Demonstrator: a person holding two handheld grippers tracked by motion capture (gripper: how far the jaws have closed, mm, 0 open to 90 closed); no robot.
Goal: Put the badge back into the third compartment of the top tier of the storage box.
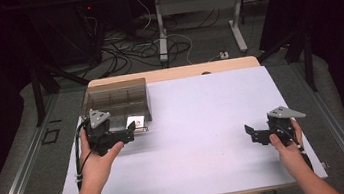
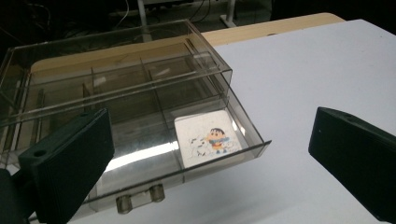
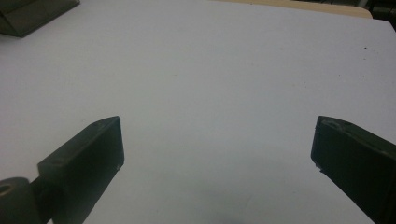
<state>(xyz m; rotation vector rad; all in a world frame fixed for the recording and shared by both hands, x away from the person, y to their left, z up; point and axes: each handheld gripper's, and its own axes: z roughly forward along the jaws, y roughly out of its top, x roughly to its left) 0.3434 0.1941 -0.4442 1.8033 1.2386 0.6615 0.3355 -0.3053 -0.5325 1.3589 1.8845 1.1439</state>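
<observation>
Card [image 2: 208,139] in drawer's [image 2: 252,129] front-right compartment.

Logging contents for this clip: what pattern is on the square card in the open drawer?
The card is white with a cartoon boy in a red top beside a white puppy, clearest in the left gripper view.

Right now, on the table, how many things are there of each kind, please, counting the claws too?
Clear drawer box: 1
Cartoon picture card in the open drawer: 1
Claws, left claw and right claw: 2
Total: 4
</observation>
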